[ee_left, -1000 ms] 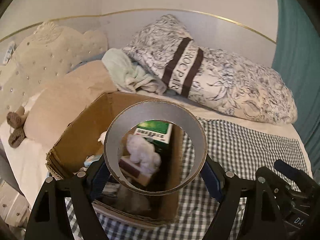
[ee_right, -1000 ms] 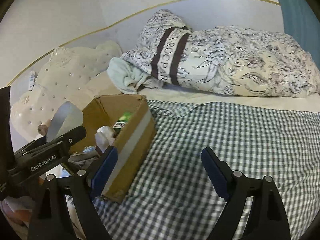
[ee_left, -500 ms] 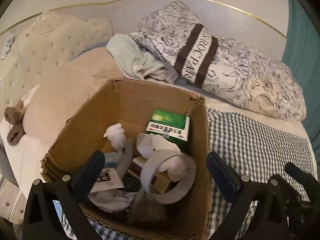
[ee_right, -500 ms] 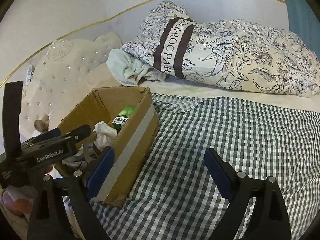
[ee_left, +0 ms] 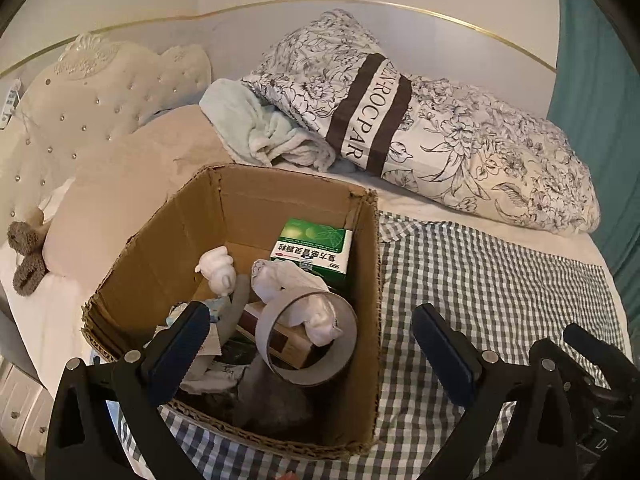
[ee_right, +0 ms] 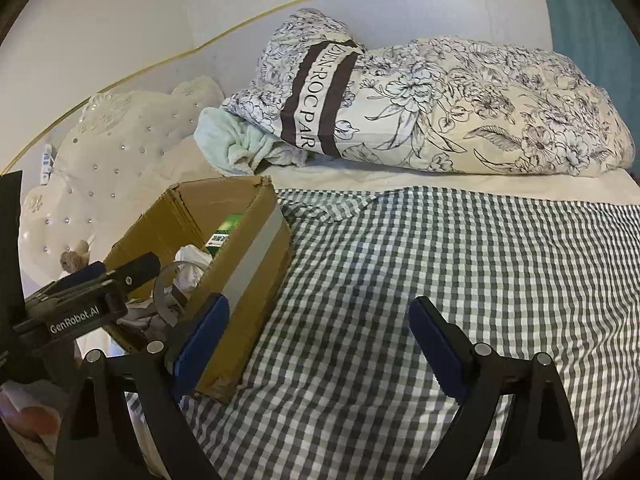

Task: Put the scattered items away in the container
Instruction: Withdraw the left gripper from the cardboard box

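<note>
An open cardboard box stands on the checked bedspread. Inside it lie a grey tape ring, a green medicine carton, a small white figurine, crumpled white tissue and other small items. My left gripper hovers over the box's near side, open and empty. In the right wrist view the box sits at the left, and my right gripper hangs open and empty over the bedspread, just right of the box. The left tool shows at the far left.
A floral rolled quilt and a pale green towel lie behind the box. A beige pillow and tufted headboard are at the left, with a small brown plush. A teal curtain hangs at the right.
My left gripper opened and let go of the grey tape ring, which dropped into the box. The right gripper barely shifted over the bedspread.
</note>
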`<state>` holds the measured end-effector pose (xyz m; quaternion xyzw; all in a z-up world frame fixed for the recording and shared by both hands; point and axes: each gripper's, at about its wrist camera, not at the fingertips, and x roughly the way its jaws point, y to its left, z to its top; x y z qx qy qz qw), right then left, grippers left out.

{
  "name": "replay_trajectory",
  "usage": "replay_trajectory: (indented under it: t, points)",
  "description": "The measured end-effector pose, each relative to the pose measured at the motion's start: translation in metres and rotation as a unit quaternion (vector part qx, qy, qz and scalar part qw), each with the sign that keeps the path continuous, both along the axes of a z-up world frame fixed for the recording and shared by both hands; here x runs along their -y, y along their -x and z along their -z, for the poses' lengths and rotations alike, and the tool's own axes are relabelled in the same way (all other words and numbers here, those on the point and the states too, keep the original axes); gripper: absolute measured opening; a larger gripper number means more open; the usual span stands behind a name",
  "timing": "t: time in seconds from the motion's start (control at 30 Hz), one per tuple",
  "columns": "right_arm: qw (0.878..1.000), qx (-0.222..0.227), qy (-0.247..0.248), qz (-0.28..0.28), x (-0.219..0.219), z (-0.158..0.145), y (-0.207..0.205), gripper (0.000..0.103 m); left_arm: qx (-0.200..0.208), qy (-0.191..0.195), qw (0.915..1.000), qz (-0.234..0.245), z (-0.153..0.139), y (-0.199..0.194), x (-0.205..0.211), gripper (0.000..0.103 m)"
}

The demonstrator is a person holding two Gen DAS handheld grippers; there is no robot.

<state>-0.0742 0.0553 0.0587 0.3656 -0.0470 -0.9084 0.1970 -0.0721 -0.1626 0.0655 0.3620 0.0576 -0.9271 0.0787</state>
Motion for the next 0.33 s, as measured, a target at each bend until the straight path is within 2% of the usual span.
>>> replay_trajectory:
  t: [0.2, 0.33]
  points:
    - [1.0, -0.004, -0.003, 0.003, -0.006, -0.002, -0.004, 0.092, 0.01, -0.002, 0.9999, 0.006, 0.001, -0.001, -0.007, 0.103]
    - [1.0, -0.003, -0.004, 0.004, -0.009, -0.002, -0.005, 0.092, 0.002, -0.005, 0.9997, 0.022, 0.002, -0.006, -0.013, 0.103]
